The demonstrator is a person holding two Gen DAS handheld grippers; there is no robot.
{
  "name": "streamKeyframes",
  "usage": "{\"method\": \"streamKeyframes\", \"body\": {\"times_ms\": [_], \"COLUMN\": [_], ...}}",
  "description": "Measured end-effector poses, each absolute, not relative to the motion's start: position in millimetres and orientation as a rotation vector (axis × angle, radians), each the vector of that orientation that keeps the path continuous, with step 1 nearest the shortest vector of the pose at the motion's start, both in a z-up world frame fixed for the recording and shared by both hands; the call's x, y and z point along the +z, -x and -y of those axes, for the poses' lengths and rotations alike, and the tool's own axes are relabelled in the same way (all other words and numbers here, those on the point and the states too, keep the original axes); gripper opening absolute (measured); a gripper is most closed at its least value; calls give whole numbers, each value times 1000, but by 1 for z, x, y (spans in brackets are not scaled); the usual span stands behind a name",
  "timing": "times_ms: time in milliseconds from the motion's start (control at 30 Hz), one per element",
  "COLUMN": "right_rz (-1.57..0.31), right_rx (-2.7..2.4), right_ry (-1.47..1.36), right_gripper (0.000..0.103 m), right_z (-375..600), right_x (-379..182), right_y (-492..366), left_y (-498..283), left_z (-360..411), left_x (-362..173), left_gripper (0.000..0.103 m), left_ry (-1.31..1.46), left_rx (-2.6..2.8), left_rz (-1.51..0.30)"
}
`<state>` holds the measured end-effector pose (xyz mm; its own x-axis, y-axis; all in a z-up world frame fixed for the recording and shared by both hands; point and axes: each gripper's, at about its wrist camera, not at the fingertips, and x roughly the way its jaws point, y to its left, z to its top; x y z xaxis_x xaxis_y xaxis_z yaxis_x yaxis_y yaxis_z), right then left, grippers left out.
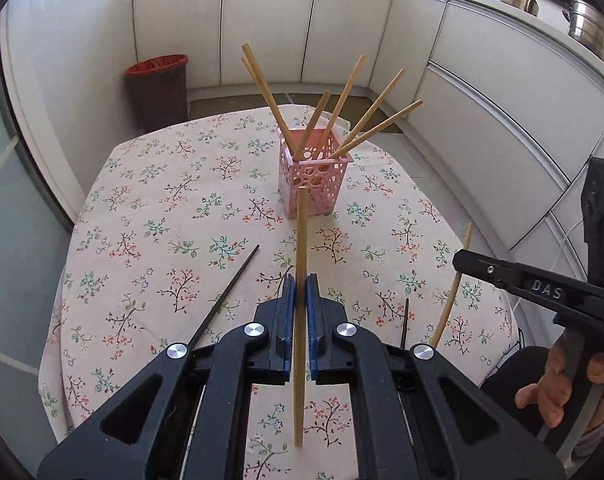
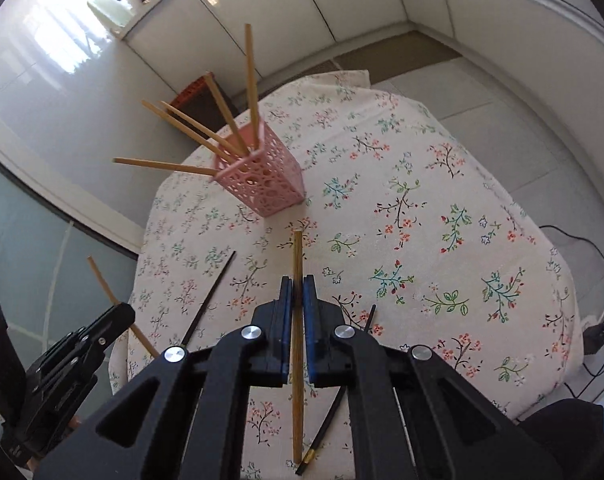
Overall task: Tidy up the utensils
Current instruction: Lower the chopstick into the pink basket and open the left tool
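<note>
A pink perforated holder (image 1: 314, 172) stands on the floral tablecloth with several wooden chopsticks (image 1: 344, 98) leaning out of it; it also shows in the right wrist view (image 2: 262, 184). My left gripper (image 1: 301, 286) is shut on a wooden chopstick (image 1: 301, 236), held upright above the table, short of the holder. My right gripper (image 2: 298, 290) is shut on another wooden chopstick (image 2: 297, 256). In the left wrist view the right gripper (image 1: 460, 260) with its chopstick (image 1: 452, 296) is at the right. Two black chopsticks (image 1: 226, 296) (image 2: 210, 298) lie on the cloth.
The round table (image 1: 150, 208) has its edges close on all sides. A dark waste bin (image 1: 158, 88) with a red rim stands on the floor behind it. White cabinets line the walls; steel pots (image 1: 594, 32) sit on the counter. Cables (image 2: 598, 264) lie on the floor.
</note>
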<state>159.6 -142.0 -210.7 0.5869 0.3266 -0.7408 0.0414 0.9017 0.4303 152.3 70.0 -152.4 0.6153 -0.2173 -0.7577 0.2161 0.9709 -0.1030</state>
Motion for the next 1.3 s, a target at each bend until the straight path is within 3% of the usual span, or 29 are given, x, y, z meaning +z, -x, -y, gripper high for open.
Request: {"method": "streamKeyframes", "body": {"times_ms": [867, 1300], "right_rz": [-608, -434], "right_rx": [318, 277], "right_ry": [-496, -437], "right_gripper": [6, 6], "right_z": [183, 182], "right_x": [-46, 39], "right_y": [-128, -182], "left_y": [-119, -165], "left_z": [-55, -58], "left_x": [-15, 53], "left_gripper": [5, 5], "left_ry": [-18, 71], "left_rx": [-235, -238], "left_rz": [-631, -497]}}
